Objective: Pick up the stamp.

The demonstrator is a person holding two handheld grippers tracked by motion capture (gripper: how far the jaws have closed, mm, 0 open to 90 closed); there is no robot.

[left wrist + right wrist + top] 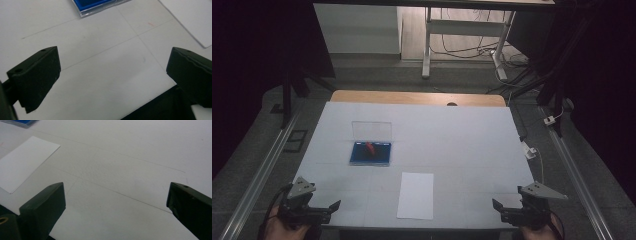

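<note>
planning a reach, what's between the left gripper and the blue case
Nothing: in the high view, bare white table cover runs from the left gripper to the blue case. The white paper sheet lies off to the side.

three cameras looking at one white sheet (416,195)

high view is looking down from afar; both gripper views are skimming close, flanking the sheet (190,20) (23,161), their shared ground.
</note>
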